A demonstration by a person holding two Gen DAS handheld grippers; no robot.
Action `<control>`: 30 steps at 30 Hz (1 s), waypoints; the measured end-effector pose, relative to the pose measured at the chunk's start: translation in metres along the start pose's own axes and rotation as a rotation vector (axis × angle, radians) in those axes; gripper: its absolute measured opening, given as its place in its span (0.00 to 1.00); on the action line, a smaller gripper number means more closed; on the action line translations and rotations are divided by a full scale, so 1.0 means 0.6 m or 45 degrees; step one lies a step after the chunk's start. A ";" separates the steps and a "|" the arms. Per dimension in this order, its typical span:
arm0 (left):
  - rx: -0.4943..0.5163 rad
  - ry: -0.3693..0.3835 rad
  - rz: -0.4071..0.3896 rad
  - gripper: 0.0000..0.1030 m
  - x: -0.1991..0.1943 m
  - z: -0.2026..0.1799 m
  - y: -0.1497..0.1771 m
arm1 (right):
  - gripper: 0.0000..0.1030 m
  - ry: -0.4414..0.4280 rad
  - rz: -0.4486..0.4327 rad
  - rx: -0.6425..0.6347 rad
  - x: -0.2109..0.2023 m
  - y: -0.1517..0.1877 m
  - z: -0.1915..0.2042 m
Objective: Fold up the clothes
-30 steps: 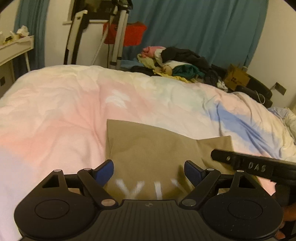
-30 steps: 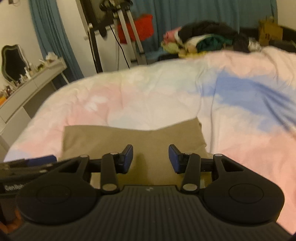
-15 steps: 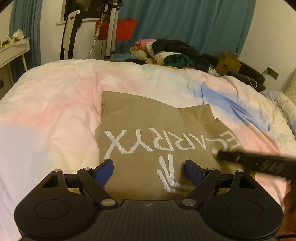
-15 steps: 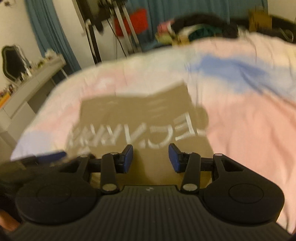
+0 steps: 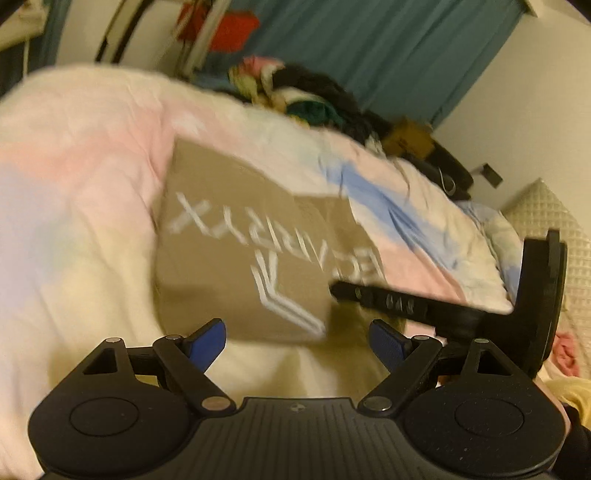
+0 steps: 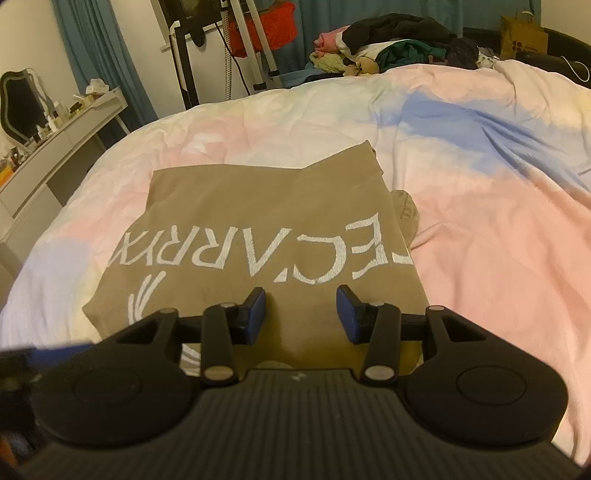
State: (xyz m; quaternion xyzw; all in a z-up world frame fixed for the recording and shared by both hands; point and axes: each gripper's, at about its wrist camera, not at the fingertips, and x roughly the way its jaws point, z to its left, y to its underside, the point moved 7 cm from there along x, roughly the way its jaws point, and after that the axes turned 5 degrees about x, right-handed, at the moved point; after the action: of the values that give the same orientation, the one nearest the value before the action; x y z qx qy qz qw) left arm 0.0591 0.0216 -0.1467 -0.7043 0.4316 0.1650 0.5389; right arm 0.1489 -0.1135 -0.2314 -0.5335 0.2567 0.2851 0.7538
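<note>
A tan garment with white lettering [image 5: 236,254] lies folded flat on the pastel duvet [image 5: 81,206]; it also shows in the right wrist view [image 6: 266,221]. My left gripper [image 5: 297,341] is open and empty, just off the garment's near edge. My right gripper [image 6: 301,314] is open and empty, above the garment's near part. The right gripper also shows in the left wrist view [image 5: 406,302], over the garment's right edge. A small fold of cloth [image 6: 404,210] sticks out at the garment's right side.
A heap of clothes [image 6: 388,48] lies at the bed's far side. A white dressing table with a mirror [image 6: 55,122] stands at the left. A metal stand with a red item [image 6: 258,33] and blue curtains stand behind. A brown bag [image 6: 522,35] sits far right.
Both grippers have pulled back towards me and up, so the whole lettering now shows. The left view has tilted and blurred. Both stay open.
</note>
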 end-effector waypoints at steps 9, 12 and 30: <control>-0.435 0.170 0.050 0.82 0.044 0.053 0.015 | 0.44 0.006 -0.005 0.020 0.002 0.000 0.000; -0.574 0.247 -0.012 0.79 0.040 0.071 0.013 | 0.44 0.008 -0.013 0.031 0.002 0.002 -0.002; -0.668 0.290 -0.096 0.29 0.034 0.088 0.012 | 0.87 -0.641 0.050 0.717 -0.068 0.009 -0.019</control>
State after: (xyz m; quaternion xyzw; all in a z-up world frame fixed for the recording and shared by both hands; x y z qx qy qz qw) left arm 0.0774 0.0599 -0.1844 -0.8492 0.4054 0.1705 0.2922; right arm 0.1150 -0.1292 -0.2101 -0.2135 0.1420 0.3399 0.9048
